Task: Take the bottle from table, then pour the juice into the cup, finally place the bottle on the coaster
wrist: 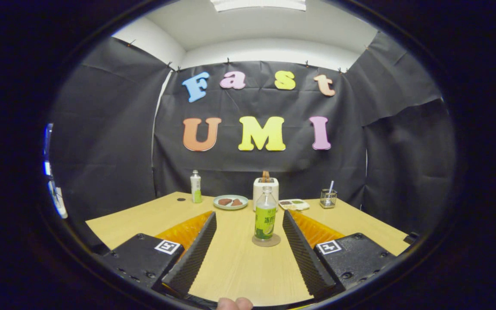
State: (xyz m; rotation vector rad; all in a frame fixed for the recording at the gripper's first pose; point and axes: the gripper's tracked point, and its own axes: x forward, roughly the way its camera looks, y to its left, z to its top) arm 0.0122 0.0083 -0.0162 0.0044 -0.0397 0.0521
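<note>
A clear bottle (265, 213) with a green label and no cap stands upright on a round coaster (267, 241) in the middle of the wooden table (239, 267). My gripper (249, 214) is open wide. The bottle stands between the two fingertips, nearer the right finger (299, 245) than the left finger (194, 249), and neither finger touches it. The bottle looks mostly empty above the label.
Beyond the bottle stand a white toaster (265, 189) with a slice in it, a plate (230, 202) of brown pieces, a small tray (294, 204) and a wire holder (328, 198). A second capped bottle (195, 186) stands at the back left. A person's fingertips (234, 304) show at the near edge.
</note>
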